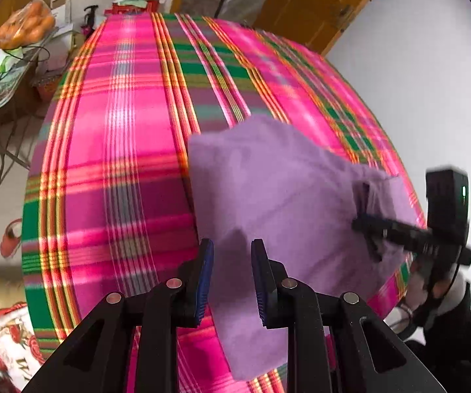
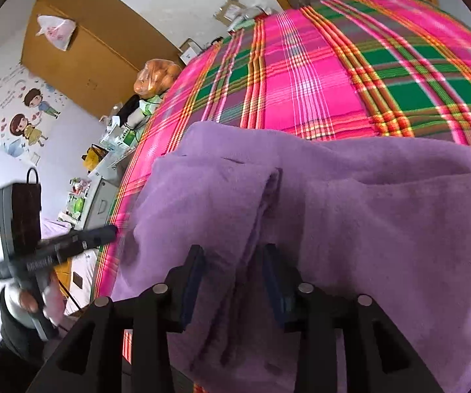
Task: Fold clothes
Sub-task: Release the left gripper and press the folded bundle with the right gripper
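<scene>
**Fold clothes: release of the folded edge**

Location of the garment: a purple fleece garment [image 1: 288, 190] lies on a bed covered by a pink and green plaid blanket [image 1: 117, 150], near the bed's near edge, with part of it hanging over that edge.

Left tool [image 1: 230, 281]: jaws partly open. The garment's edge lies below and between the blue pads [image 1: 202, 281], but the pads do not press on it. Nothing is held.

Right tool [image 2: 232, 286]: jaws parted wider. A raised ridge of fleece runs up between them; neither pad is seen clamping it, so the cloth is judged released.

Step in hand: judged to be the end of one fold. Both tools stand over the near edge with the cloth let go and a doubled layer lying on top.

Next move calls for: withdrawing both tools without dragging the fleece, then selecting a fresh edge for the following fold. The loose ridge between the right jaws may snag on retreat.

View differences:
- Left wrist view shows the garment's outline against the blanket, plus a cluttered side table [image 1: 3, 98] and a patterned pillow [image 1: 3, 337]
- Right wrist view shows the layering and creases close up, plus the person's hand [image 2: 35, 298] gripping the left tool's handle and wall stickers [image 2: 29, 111]
</scene>
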